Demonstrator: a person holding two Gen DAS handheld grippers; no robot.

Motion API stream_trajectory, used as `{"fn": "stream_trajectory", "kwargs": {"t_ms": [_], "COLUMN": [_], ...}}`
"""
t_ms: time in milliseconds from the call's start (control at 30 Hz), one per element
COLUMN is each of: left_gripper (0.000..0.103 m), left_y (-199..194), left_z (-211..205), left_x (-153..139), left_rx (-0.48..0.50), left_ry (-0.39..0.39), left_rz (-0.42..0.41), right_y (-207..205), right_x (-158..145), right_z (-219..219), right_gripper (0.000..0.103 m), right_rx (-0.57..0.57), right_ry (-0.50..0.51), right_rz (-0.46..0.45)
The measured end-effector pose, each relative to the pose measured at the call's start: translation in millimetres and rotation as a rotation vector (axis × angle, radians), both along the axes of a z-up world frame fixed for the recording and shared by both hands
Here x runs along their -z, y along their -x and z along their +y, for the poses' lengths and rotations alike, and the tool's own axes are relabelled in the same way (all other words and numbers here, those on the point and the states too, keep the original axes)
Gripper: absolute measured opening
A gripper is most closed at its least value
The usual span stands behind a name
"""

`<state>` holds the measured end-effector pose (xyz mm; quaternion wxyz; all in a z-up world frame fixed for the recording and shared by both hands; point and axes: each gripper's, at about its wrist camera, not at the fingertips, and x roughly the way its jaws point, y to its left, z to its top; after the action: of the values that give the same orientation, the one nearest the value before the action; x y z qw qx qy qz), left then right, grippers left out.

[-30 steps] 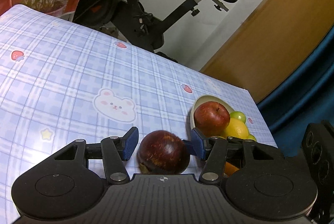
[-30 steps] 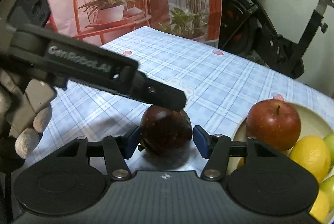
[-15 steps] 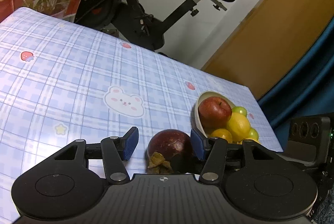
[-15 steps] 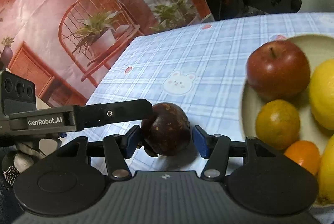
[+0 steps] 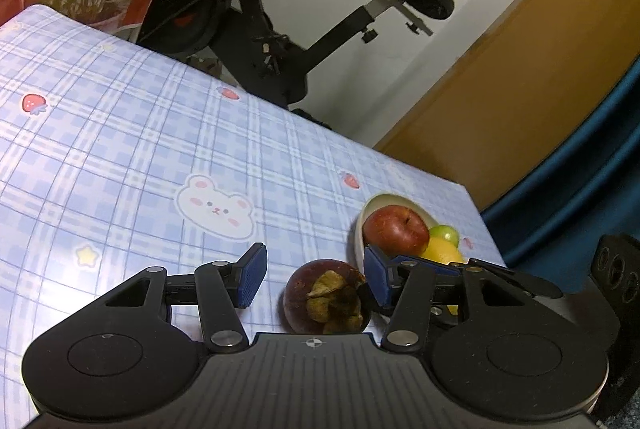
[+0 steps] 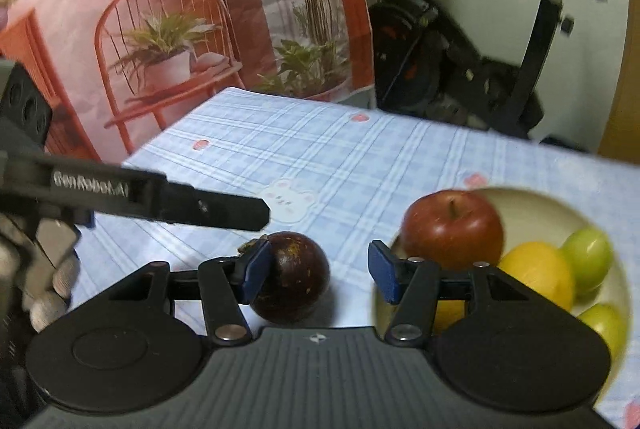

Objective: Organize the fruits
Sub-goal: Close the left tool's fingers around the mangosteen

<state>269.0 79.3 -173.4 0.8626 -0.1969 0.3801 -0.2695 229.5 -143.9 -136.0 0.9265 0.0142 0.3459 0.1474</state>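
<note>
Meanwhile both tongs, left (image 5: 314, 275) and right (image 6: 318, 271), stand apart around the tabletop mangosteen (image 5: 326, 296), the right closing.

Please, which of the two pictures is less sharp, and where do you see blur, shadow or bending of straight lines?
Right wrist view: softer overall, with the exercise bike smeared; the mangosteen casts a faint shadow on the tablecloth. Left wrist view: sharper, but the fisheye bends the tablecloth's checks and the wooden door edge.
</note>
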Motion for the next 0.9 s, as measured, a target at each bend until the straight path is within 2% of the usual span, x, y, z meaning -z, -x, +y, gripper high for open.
{"fn": "stream_trajectory", "kwargs": {"t_ms": [133,467,600,700,900], "left_gripper": [0.056,0.056,0.056,0.056,0.056], "left_y": [5.8,7.3,4.0,0.3,-0.7], "left_z": [2.3,-4.5,-9.6,-13.6,-9.5], "left_x": [-0.4,12.7,15.2,17.9,17.7], "left_rx": [0.014,0.026,0.016,0.006,-0.009], "left_ry": [-0.001,-0.017,-0.025,-0.047,-0.023], "left_rz": [-0.008,0.018,0.021,0.028,0.026], "right_y": [0.7,6.9,17.2,26.4,24.1], "right_x": [2.0,1.2,-5.6,-8.2,5.8], "right_z": [-1.7,-13.5,-14.6,-12.4,0.3], "right_gripper": [0.054,0.052,0.054,0.061,0.061], "right_rx": [0.01,0.02,-0.01,-0.044,-0.078], "right_ry": [0.062,0.081,0.069,0.055,0.066], "right_rz": [-0.018,-0.036,-0.069,-0.093,-0.02]}}
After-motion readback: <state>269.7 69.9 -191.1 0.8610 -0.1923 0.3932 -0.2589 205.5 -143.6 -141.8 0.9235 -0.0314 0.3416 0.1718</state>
